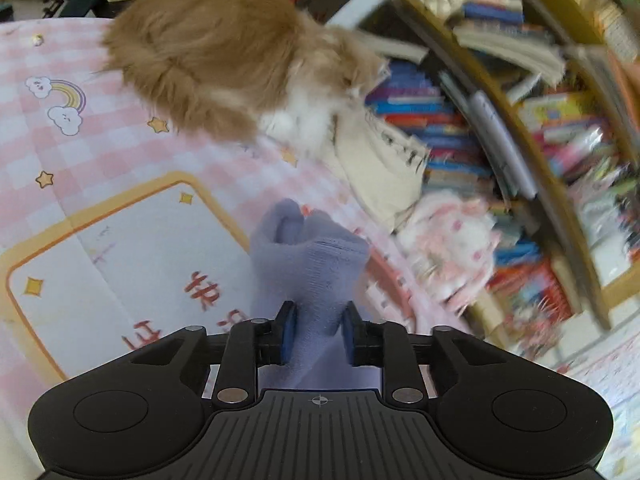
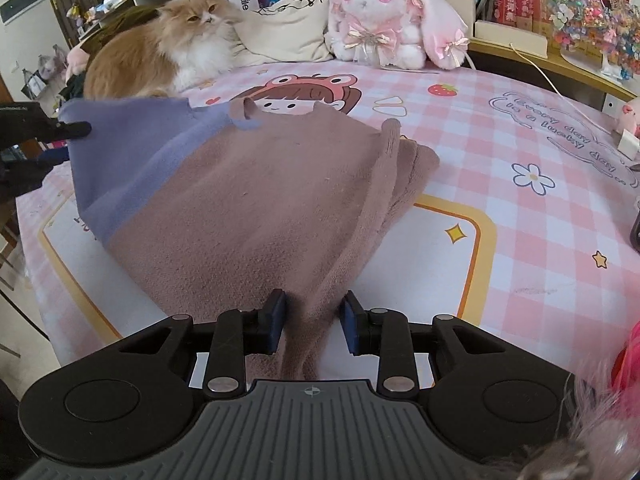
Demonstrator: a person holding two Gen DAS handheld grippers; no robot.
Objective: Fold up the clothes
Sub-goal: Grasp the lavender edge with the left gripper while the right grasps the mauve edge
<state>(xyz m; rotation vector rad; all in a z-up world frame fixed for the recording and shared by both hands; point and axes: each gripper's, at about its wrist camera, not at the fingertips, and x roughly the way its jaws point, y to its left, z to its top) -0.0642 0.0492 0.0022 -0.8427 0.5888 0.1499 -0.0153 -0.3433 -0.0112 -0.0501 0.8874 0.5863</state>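
Note:
A brown and purple knit sweater [image 2: 248,200] is stretched over the pink checked table cover [image 2: 500,152]. My right gripper [image 2: 314,324] is shut on the brown end of the sweater at the near edge. My left gripper [image 1: 318,332] is shut on the purple end [image 1: 308,256], bunched between its blue pads and lifted above the cover. In the right wrist view the left gripper [image 2: 60,140] shows at the far left, holding the purple corner.
An orange and white cat [image 2: 160,48] lies on the cover just beyond the sweater, close to the left gripper [image 1: 208,48]. A cream bag [image 2: 288,28], a pink plush rabbit [image 2: 384,12] and bookshelves [image 1: 520,120] stand behind. A white cable [image 2: 560,92] crosses the right side.

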